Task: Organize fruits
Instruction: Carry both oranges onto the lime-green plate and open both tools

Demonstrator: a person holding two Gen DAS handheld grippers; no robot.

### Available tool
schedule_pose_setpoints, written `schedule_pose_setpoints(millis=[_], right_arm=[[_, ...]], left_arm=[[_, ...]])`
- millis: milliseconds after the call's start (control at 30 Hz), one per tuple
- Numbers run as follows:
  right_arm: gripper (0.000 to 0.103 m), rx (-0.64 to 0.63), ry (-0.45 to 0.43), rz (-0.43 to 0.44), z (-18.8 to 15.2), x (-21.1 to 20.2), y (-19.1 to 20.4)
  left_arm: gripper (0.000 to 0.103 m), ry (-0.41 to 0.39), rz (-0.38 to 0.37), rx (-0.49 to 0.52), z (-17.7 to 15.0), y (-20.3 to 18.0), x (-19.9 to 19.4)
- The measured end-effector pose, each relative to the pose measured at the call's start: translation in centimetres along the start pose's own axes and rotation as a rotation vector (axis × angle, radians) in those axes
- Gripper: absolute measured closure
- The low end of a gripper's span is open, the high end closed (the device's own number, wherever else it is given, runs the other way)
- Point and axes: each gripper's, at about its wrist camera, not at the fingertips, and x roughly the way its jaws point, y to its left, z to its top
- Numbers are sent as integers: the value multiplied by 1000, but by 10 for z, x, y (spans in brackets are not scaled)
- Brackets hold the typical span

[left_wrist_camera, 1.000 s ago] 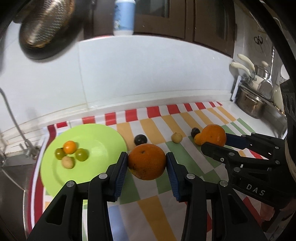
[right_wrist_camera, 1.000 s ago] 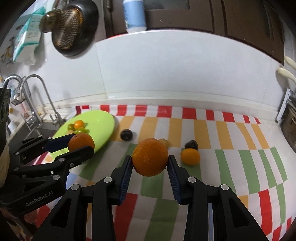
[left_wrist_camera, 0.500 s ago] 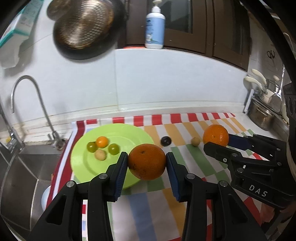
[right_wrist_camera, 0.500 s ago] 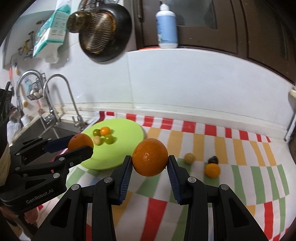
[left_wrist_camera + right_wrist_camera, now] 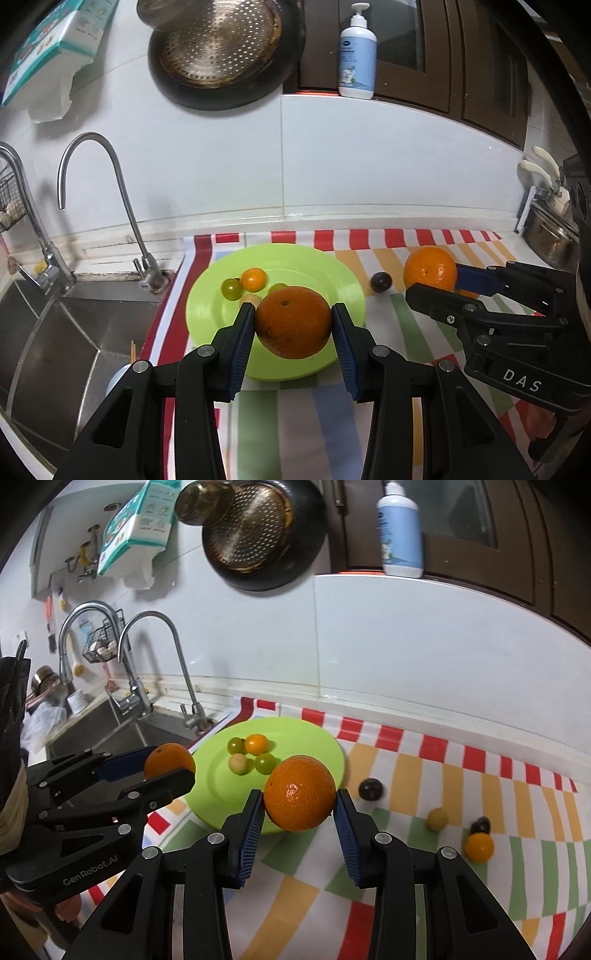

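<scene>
Darker orange (image 5: 293, 321) clamped between left gripper (image 5: 293, 325) fingers, held over near part of green plate (image 5: 207, 314). Brighter orange (image 5: 300, 793) gripped by right gripper (image 5: 300, 812) fingers, seemingly over plate's right edge. Four small fruits on plate. Striped cloth (image 5: 424, 760) covers table; sink (image 5: 55, 332) left.

Two large oranges (image 5: 300, 798) (image 5: 169, 760) were in view. The single green plate (image 5: 317, 738) held four small fruits (image 5: 256, 744). Four more small fruits (image 5: 478, 846) lay on the one striped cloth (image 5: 480, 782). Two faucets (image 5: 173, 646) stood by the sink.
</scene>
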Motion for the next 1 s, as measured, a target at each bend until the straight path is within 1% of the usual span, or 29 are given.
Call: schedule_pose_setpoints(millis=[167,433,733,1000], right_arm=[[63,-17,9,16,7,16,5],[63,-30,43,39,9,47,9],[63,-33,79,56,9,81,7],[63,-23,123,61,2,103,1]], left_arm=[[62,-1,12,-6,0,11,10],[62,15,20,-8,-2,24,35],[62,56,18,-18,-7,33,66],[62,95,7,-13,-16,32,87]])
